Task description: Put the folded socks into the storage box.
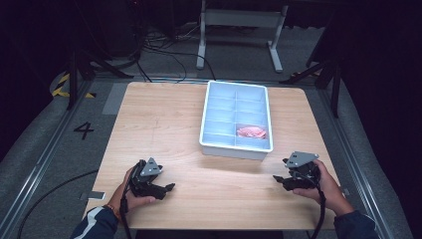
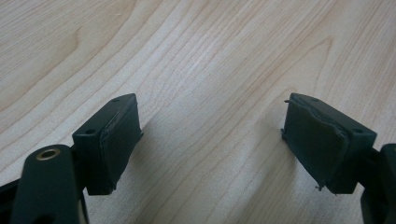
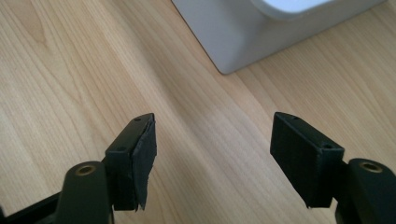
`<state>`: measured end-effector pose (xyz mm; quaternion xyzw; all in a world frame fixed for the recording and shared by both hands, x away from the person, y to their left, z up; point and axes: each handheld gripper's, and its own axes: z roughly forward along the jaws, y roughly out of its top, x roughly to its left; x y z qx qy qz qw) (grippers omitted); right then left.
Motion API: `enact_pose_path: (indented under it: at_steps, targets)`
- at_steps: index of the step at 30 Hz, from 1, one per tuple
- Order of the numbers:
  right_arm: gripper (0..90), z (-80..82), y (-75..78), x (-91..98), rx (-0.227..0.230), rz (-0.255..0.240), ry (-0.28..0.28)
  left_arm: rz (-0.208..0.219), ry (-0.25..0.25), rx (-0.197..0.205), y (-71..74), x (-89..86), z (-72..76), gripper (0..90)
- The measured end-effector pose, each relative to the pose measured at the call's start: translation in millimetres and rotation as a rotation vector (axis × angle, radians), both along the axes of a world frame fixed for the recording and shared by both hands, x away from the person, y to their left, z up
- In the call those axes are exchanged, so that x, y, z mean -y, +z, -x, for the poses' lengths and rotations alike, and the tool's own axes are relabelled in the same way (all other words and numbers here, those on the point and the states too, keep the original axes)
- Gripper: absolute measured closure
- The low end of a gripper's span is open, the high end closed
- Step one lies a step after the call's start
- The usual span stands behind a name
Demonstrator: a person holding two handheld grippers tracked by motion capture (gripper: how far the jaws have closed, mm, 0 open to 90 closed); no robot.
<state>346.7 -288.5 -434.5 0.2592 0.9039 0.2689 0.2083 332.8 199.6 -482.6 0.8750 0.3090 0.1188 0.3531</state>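
Observation:
A white tray (image 1: 205,124) divided into several compartments stands at the middle back of the wooden table (image 1: 159,124). A crumpled pink thing (image 1: 251,132) lies in its near right compartment. My left gripper (image 1: 168,188) rests low at the table's front left, held in a hand; its jaws stand apart over bare wood in the left gripper view (image 2: 212,112). At the front right, another hand holds my right gripper (image 1: 278,180), open with nothing between its jaws (image 3: 212,123). The tray's near corner (image 3: 243,37) lies just ahead of it.
Cables trail from both grippers off the table's front edge. A small white slip (image 1: 93,195) lies on the floor by the front left corner. Beyond the table are a white frame's legs (image 1: 201,50) and floor cables.

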Motion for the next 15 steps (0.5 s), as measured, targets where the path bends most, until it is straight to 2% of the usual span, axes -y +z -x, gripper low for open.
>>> enact_pose_path:
  at_steps: [8, 15]
  targets:
    - [32.3, 8.9, -9.8, 15.5, -0.007, -0.029, -0.034, 0.001, 0.001, 0.000, 0.0, 0.0, 0.1, 19.2]
    - [32.0, 14.5, -14.0, 32.1, -0.012, -0.085, -0.077, 0.000, 0.000, 0.000, 0.0, 0.0, 0.0, 19.2]
